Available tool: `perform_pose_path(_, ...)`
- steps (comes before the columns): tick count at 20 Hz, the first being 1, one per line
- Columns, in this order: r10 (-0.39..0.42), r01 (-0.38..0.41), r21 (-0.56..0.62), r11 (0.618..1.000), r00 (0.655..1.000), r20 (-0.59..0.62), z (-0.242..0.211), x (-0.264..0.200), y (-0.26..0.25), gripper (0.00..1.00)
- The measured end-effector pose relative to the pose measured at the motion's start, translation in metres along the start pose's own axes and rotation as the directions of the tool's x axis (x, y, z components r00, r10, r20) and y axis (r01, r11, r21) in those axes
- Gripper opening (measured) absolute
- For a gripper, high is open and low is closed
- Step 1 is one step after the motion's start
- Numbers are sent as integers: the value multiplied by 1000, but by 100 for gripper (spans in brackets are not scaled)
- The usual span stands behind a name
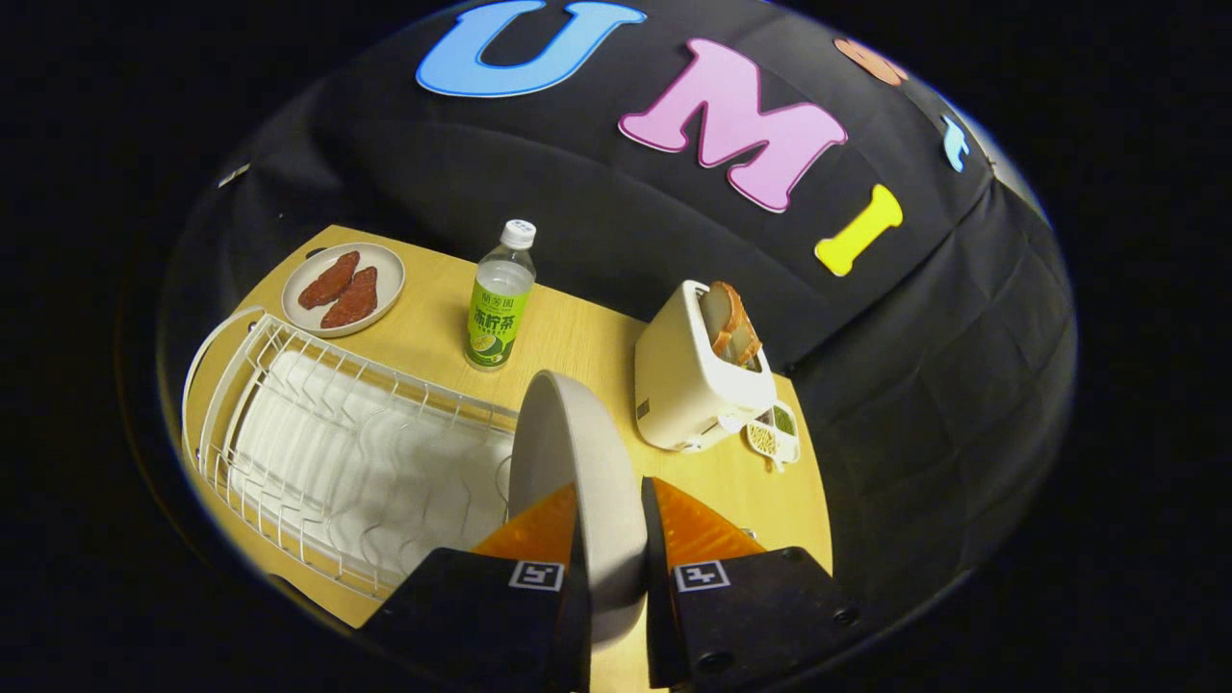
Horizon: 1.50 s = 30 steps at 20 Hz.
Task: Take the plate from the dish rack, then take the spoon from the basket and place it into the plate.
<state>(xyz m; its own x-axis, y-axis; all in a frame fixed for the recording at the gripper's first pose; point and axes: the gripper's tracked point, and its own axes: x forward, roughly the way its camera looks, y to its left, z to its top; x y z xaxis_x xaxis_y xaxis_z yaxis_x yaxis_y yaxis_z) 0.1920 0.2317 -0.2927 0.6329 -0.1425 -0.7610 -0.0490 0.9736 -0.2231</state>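
Plate [577, 472] sits on edge between your jaws, both fingers pressed against its faces, rim running straight ahead from the gripper [610, 515] and lifted just beside the dish rack's [318, 452] near end. You hold it upright, so I judge you must tip it flat onto bare bench [577, 337] between rack and toaster [693, 385]. No spoon or basket can be made out.

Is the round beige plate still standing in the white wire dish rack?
No, the round beige plate is held on edge between the gripper fingers, lifted beside the white wire dish rack.
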Motion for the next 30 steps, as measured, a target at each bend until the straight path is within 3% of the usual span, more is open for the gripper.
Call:
perform_pose_path(3,25,-25,60,998,1000,12,9,-7,-3,27)
perform_pose_path(8,163,-170,163,972,985,57,14,-26,-6,27)
perform_pose_path(12,330,-336,285,898,941,70,-3,-51,-9,27)
perform_pose_path(15,405,-416,363,834,908,108,-19,-73,-25,27)
perform_pose_path(19,452,-464,376,802,883,126,-60,-97,-56,27)
perform_pose_path(23,545,-536,445,717,830,121,-111,-122,-75,27)
perform_pose_path(30,621,-516,578,632,783,20,-224,-138,-85,27)
